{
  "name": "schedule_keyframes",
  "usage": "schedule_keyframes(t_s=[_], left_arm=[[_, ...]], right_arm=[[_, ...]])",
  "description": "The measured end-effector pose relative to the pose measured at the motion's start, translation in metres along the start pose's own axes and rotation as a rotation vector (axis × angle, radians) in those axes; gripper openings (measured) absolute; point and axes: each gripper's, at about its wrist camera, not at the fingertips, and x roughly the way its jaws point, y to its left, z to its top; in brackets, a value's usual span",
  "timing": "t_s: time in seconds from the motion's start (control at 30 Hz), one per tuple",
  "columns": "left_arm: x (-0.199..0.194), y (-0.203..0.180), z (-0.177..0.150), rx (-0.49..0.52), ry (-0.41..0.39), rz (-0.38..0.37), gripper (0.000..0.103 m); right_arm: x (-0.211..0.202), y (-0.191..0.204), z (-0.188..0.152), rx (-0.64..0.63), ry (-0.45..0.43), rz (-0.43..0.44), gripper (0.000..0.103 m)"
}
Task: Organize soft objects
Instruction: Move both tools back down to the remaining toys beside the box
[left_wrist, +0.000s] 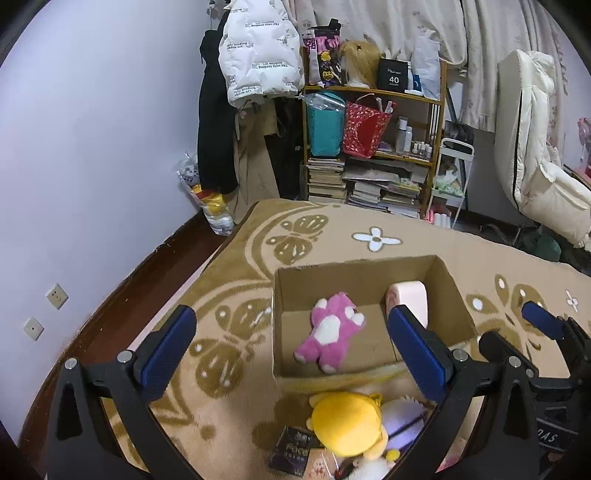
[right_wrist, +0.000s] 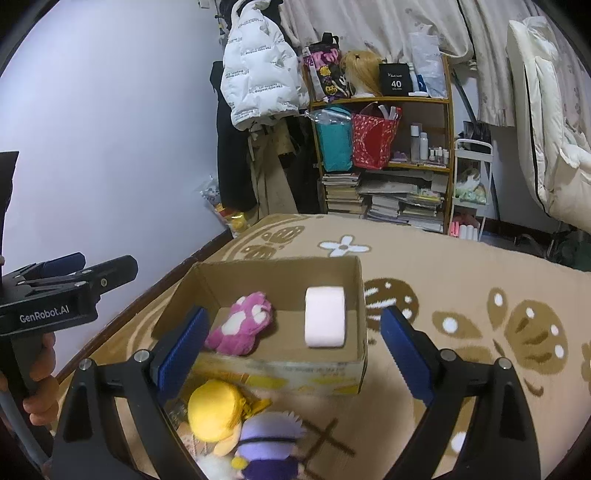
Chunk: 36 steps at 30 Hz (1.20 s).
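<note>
An open cardboard box (left_wrist: 458, 295) (right_wrist: 280, 365) stands on the carpet. Inside lie a pink plush toy (left_wrist: 328, 332) (right_wrist: 240, 325) and a white tissue roll (left_wrist: 410, 295) (right_wrist: 325, 317). In front of the box lie a yellow-headed plush (left_wrist: 347, 424) (right_wrist: 214, 410) and a purple plush (right_wrist: 266, 443). My left gripper (left_wrist: 291, 350) is open and empty above the box's near left corner. My right gripper (right_wrist: 291, 350) is open and empty above the box's near wall. The right gripper also shows at the right edge of the left wrist view (left_wrist: 517, 336). The left gripper shows at the left edge of the right wrist view (right_wrist: 103, 269).
A beige carpet with brown butterfly pattern (left_wrist: 388, 236) covers the floor. A small dark box and cards (left_wrist: 291, 450) lie by the plushes. A full shelf (left_wrist: 373, 147) and hanging coats (left_wrist: 255, 55) stand at the back. A white chair (left_wrist: 535, 166) is at the right.
</note>
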Motion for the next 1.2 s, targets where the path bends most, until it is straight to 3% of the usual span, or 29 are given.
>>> schedule_keyframes(t_s=[0.4, 0.63, 1.2], left_arm=[[-0.001, -0.003, -0.039, 0.001, 0.109, 0.001, 0.103], [0.009, -0.004, -0.055, 0.012, 0.130, 0.030, 0.103], [0.049, -0.009, -0.076, -0.017, 0.256, -0.031, 0.102]], right_arm=[[-0.010, 0.016, -0.036, 0.004, 0.085, 0.016, 0.098], [0.002, 0.020, -0.054, -0.024, 0.152, 0.011, 0.098], [0.032, 0.010, -0.084, 0.001, 0.280, 0.001, 0.098]])
